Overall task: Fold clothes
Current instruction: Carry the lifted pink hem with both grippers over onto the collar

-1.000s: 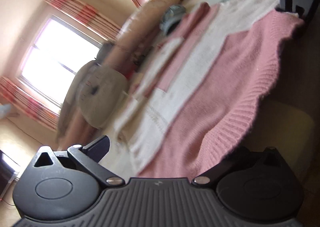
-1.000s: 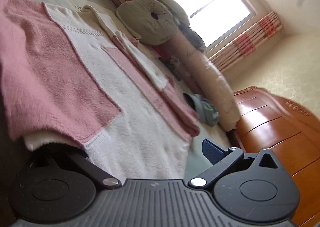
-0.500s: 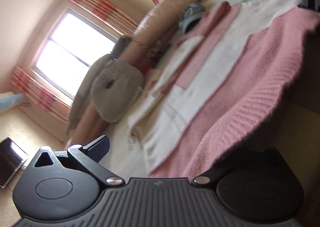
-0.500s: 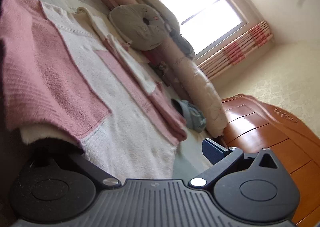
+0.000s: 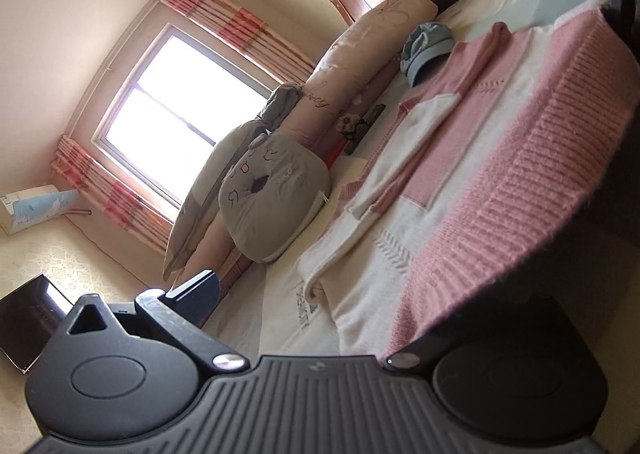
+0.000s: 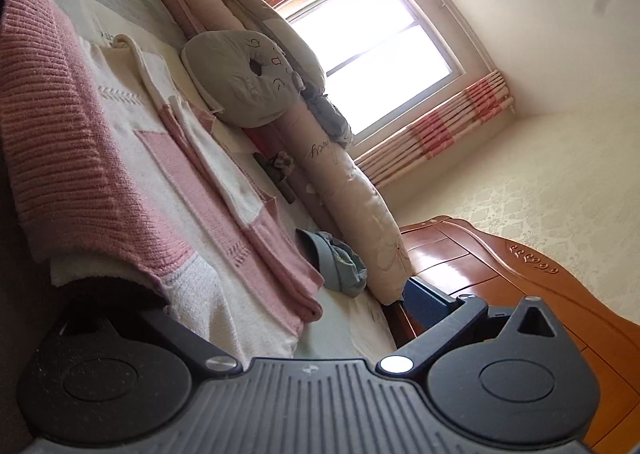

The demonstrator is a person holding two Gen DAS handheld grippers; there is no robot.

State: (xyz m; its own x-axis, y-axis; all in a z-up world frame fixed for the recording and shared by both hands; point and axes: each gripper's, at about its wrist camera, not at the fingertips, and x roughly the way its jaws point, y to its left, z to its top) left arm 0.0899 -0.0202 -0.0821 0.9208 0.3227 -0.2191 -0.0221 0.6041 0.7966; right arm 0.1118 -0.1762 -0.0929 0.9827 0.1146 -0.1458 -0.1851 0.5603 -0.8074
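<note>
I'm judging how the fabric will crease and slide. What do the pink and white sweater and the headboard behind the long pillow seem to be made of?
The sweater looks like soft, fuzzy knit yarn, maybe wool or acrylic: ribbed rows and a fluffy hem edge show. The headboard looks like varnished orange-brown wood: glossy highlights, carved trim.

The knitted sweater point(image 5: 500, 158) is pink and cream in blocks, with a ribbed pink hem. A round grey cushion point(image 6: 240, 78) carries a stitched face, the curtains point(image 6: 448, 122) are striped red and cream, and the crumpled cloth point(image 5: 426, 48) is pale blue.
</note>
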